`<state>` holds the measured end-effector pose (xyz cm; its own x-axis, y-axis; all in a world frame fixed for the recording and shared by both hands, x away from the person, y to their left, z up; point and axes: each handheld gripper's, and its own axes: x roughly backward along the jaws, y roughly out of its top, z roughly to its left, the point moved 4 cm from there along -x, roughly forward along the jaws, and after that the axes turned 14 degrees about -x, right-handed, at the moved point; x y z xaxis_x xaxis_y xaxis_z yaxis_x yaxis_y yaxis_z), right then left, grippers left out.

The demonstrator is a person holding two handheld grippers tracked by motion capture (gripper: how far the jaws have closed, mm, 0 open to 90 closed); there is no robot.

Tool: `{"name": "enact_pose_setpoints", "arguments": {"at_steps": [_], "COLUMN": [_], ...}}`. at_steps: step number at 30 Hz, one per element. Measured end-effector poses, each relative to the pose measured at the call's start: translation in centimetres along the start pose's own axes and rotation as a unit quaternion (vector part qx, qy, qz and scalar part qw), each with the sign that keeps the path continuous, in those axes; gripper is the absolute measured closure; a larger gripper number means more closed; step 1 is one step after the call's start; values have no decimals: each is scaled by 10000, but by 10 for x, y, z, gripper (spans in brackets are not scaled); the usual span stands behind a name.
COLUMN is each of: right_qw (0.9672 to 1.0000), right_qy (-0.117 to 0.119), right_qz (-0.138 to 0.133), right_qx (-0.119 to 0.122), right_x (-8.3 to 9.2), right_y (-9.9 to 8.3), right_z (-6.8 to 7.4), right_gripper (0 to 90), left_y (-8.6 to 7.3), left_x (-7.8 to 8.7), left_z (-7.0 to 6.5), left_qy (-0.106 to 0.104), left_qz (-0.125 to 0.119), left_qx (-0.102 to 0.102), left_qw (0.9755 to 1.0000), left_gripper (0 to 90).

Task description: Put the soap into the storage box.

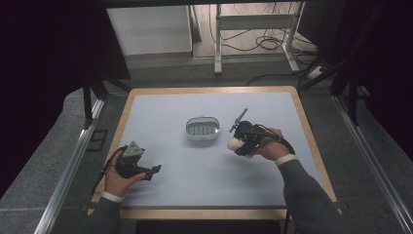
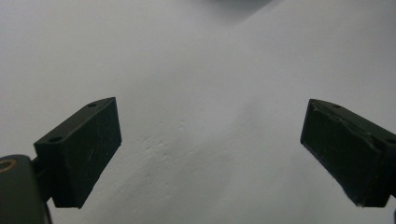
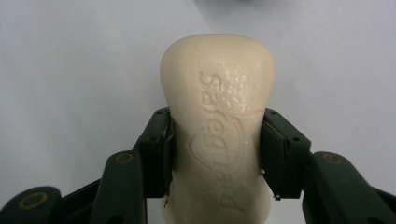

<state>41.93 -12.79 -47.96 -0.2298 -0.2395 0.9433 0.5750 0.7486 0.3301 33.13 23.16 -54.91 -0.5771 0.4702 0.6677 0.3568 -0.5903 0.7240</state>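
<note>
A cream bar of soap [image 3: 217, 126] with raised lettering is clamped at its waist between the two black pads of my right gripper [image 3: 215, 154]. In the high view that right gripper [image 1: 237, 144] hangs a little above the mat, just right of a small white soap dish [image 1: 202, 129] with a grey slotted insert, and the soap bar [image 1: 233, 143] pokes out of it toward the dish. My left gripper [image 1: 155, 170] rests near the mat's front left, jaws wide apart. Its own view shows the left gripper [image 2: 210, 154] with nothing but bare mat between the pads.
A pale grey mat [image 1: 195, 165] covers a wooden table [image 1: 204, 213] with a raised light-wood edge. Beyond the far edge stand a white desk frame [image 1: 253, 34] and loose cables [image 1: 268, 46] on the floor. Metal rails [image 1: 68, 170] run along both sides.
</note>
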Motion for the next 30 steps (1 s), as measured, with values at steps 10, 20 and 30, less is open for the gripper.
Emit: {"name": "enact_pose_setpoints", "arguments": {"at_steps": [10, 20, 30], "right_qw": [9999, 9994, 9988], "right_qy": [-19, -33, 56], "right_qz": [-137, -287, -417], "right_qx": [93, 183, 264], "right_x": [1, 5, 4], "right_y": [17, 36, 50], "right_z": [-2, -3, -6], "right_gripper": [498, 498, 498], "left_y": [0, 0, 0], "left_x": [-1, -1, -2], "left_z": [0, 0, -1], "left_qy": [-11, -27, -45], "left_qz": [5, 6, 23], "left_qx": [1, -9, -23], "left_qw": [10000, 10000, 10000], "left_gripper": [57, 57, 57]}}
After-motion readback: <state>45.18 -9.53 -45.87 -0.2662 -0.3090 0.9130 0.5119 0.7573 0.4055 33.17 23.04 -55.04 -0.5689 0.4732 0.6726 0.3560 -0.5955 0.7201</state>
